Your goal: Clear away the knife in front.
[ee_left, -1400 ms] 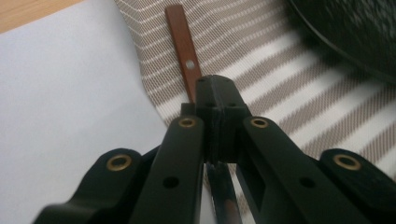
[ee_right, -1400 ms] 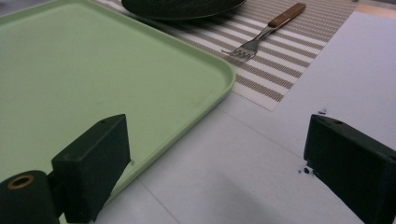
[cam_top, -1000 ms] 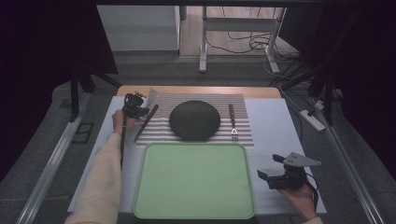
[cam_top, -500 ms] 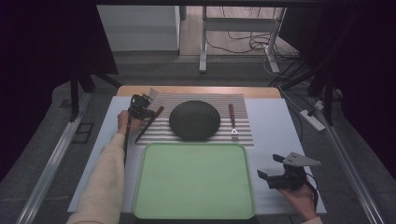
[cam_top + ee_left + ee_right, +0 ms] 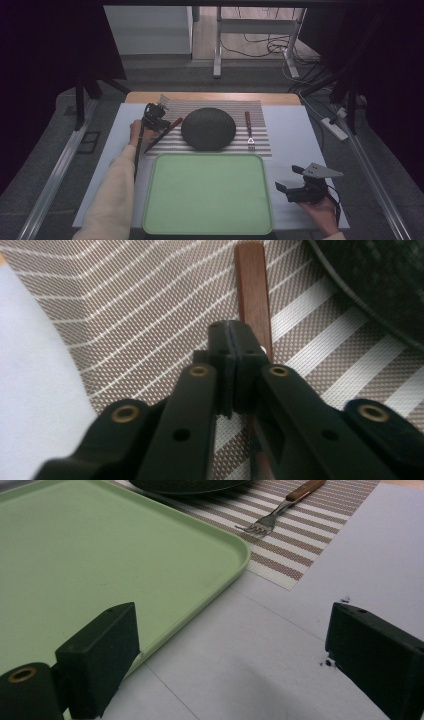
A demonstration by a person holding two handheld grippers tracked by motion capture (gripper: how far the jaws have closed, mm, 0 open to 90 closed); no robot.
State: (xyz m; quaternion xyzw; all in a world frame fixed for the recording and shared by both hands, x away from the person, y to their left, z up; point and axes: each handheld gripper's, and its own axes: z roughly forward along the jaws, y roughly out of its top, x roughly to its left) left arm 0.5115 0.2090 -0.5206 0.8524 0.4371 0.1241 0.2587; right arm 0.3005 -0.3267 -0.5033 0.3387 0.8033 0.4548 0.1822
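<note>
On the table lies a white sheet (image 5: 295, 135), and on it, at the far side, a striped placemat (image 5: 260, 145). A dark round plate (image 5: 208, 128) sits in the middle of the placemat. At 6 o'clock from the plate, touching the near edge of the placemat, is a green tray (image 5: 207, 192) with nothing on it.

At 3 o'clock from the plate a fork (image 5: 249, 131) with a brown wooden handle lies on the placemat, its tines toward the person. In the right gripper view the fork (image 5: 280, 510) appears just beyond the corner of the tray (image 5: 125, 565).

At 9 o'clock from the plate a knife (image 5: 162, 135) with a brown handle lies slanted on the placemat. The left gripper (image 5: 156, 116) is at the far end of this knife. In the left gripper view its jaws are pressed together with no gap, and the tips of the left gripper (image 5: 234, 347) are over the brown handle (image 5: 254, 290), which continues under them. I cannot tell if the tips touch the handle. The edge of the plate (image 5: 380, 285) is at the upper right of that view.

The right gripper (image 5: 295, 181) is at 4 o'clock from the plate, on the white sheet just beside the right edge of the tray. Its jaws stand wide apart and hold nothing; between them shows the bare white sheet (image 5: 240, 655).
</note>
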